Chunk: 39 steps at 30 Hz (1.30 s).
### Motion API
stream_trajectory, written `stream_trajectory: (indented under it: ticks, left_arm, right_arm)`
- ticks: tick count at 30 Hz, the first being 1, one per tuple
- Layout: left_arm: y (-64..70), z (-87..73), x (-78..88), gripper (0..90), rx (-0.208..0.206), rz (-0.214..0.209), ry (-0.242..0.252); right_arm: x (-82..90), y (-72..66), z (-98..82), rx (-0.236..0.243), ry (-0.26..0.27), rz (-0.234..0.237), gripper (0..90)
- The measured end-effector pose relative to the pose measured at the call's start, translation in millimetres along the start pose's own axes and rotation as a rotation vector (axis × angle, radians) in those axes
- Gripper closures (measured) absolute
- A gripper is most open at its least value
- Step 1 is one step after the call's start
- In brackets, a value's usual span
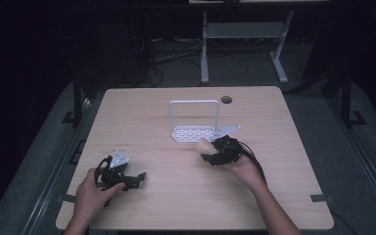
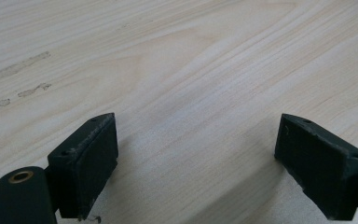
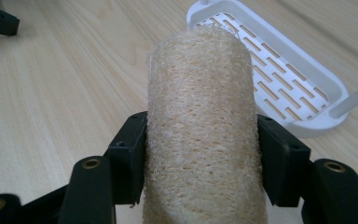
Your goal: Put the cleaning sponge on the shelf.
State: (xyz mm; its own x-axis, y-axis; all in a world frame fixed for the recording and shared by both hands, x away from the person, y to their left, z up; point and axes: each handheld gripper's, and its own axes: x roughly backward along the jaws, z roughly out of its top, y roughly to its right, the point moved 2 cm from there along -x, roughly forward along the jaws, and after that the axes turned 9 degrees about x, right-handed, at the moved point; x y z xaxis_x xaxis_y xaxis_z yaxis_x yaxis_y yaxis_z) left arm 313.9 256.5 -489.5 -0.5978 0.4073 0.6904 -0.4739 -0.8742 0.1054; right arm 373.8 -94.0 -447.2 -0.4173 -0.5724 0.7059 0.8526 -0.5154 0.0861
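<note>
Wooden table (image 1: 176,196) | right gripper (image 3: 200,140) clamps loofah (image 3: 200,116) (probably rack-bound) | white rack (image 3: 303,126) empty, placing left | left gripper (image 2: 196,154) wide open, idle.

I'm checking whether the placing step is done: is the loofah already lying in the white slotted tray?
No: the loofah is clamped between the right gripper jaws, short of the white slotted tray.

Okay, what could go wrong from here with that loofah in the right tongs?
The loofah is soft and held only near one end by the right tongs, so it may sag or slip. The white rack looks light; a nudge might slide it. Its upright handle frame could catch the tongs.
</note>
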Motion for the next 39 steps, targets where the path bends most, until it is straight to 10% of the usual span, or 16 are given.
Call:
stream_trajectory:
  ticks: [39]
  left_arm:
    - [0.1,0.1,0.1,12.7,0.002,0.000,-0.001]
  right_arm:
    - [-16.3,20.4,24.8,-0.016,0.009,-0.054,41.0]
